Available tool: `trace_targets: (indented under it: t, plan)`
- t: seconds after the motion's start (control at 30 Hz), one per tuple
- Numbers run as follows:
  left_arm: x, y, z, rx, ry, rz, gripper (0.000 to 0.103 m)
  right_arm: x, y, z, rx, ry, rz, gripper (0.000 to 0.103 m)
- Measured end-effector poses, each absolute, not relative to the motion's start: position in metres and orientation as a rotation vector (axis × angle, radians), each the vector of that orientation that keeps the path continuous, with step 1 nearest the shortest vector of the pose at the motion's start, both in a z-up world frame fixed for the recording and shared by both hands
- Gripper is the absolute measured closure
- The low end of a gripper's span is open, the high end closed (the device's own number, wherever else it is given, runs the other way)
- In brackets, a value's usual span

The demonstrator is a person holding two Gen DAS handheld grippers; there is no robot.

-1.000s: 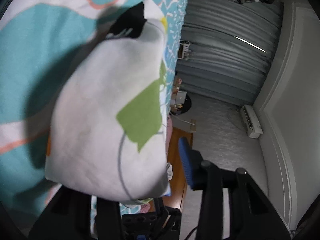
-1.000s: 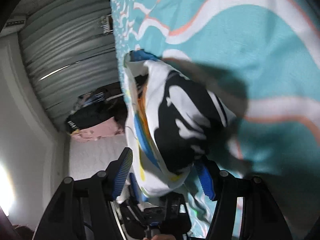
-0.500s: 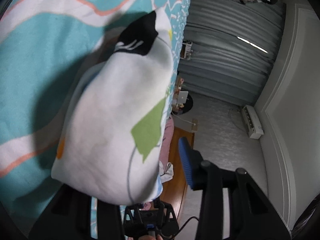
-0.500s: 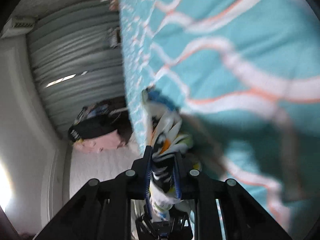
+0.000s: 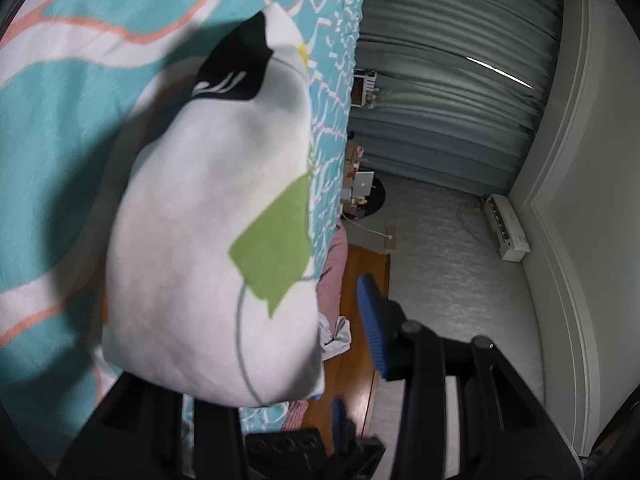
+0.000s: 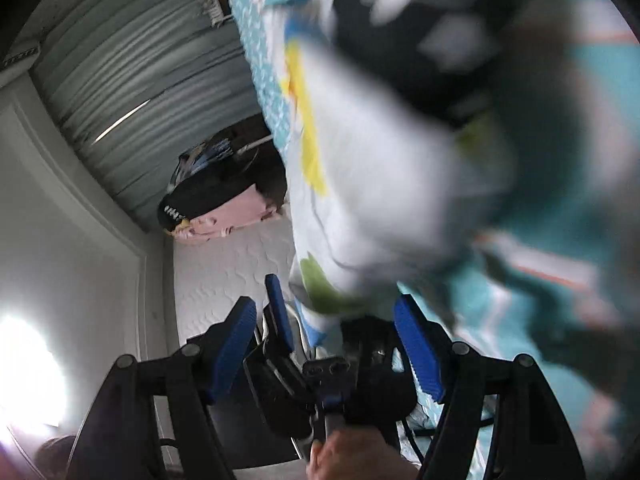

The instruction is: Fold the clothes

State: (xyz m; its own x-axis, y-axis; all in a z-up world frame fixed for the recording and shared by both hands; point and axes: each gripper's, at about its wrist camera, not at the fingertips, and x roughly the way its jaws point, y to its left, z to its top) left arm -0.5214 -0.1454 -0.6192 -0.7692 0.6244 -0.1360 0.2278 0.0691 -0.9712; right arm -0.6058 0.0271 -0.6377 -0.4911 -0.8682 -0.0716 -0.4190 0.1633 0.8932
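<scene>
A folded white garment [image 5: 208, 240] with a green patch and a black patch rests against the teal patterned bedspread [image 5: 60, 120]. It covers the left finger of my left gripper [image 5: 248, 320]. The right fingertip [image 5: 372, 328], with its blue pad, stands clear of the cloth. In the right wrist view the same garment [image 6: 380, 200] is blurred and fills the upper middle. My right gripper [image 6: 326, 344] sits just under its lower edge. Its jaws are opening wide, and neither blue pad touches the cloth. Black parts of the other gripper show between the right gripper's fingers.
The bedspread [image 6: 560, 320] fills one side of each view. Beyond the bed's edge are grey curtains [image 5: 440, 100], a wall air conditioner [image 5: 506, 232] and a wooden surface [image 5: 360, 280]. Black and pink clothes [image 6: 224, 208] hang by the curtain. A person's hand [image 6: 352, 456] shows low.
Half a second ago my right gripper was pinched on the garment's edge; now its jaws stand wide and the garment looms close and blurred. The left view has barely changed.
</scene>
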Motion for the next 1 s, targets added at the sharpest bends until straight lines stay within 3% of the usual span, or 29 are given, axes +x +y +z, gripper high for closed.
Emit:
trace_targets:
  t: [0.1, 0.37, 0.57, 0.6, 0.63, 0.7, 0.77, 0.8, 0.83, 1.0]
  plan:
    - [-0.528, -0.145, -0.614, -0.856, -2.026, 1.746, 0.063, -0.619, 0.028, -0.649, 1.212, -2.050, -1.319, 0.029]
    - [-0.526, -0.152, -0.615, -0.840, -2.051, 1.731, 0.063, -0.636, 0.067, -0.640, 1.176, -2.006, -1.571, 0.029]
    - [-0.513, -0.145, -0.628, -0.859, -2.090, 1.721, 0.062, -0.629, 0.065, -0.628, 1.178, -1.778, -1.706, 0.030]
    - [-0.511, -0.145, -0.630, -0.862, -2.103, 1.720, 0.058, -0.628, 0.066, -0.626, 1.177, -1.767, -1.707, 0.043]
    - [-0.509, -0.145, -0.634, -0.860, -2.135, 1.710, 0.054, -0.628, 0.067, -0.624, 1.181, -1.758, -1.702, 0.066]
    - [-0.507, -0.144, -0.643, -0.887, -2.186, 1.685, 0.050, -0.626, 0.066, -0.627, 1.208, -1.749, -1.695, 0.091]
    - [-0.508, -0.139, -0.650, -0.930, -2.203, 1.656, 0.027, -0.622, 0.072, -0.622, 1.182, -1.783, -1.652, 0.091]
    - [-0.507, -0.135, -0.649, -0.896, -2.202, 1.651, 0.006, -0.621, 0.074, -0.620, 1.175, -1.790, -1.641, 0.091]
    - [-0.505, -0.132, -0.646, -0.841, -2.186, 1.659, 0.001, -0.619, 0.075, -0.618, 1.173, -1.793, -1.635, 0.091]
    - [-0.517, -0.108, -0.635, -0.769, -2.080, 1.747, 0.000, -0.625, 0.068, -0.607, 1.157, -1.775, -1.609, 0.091]
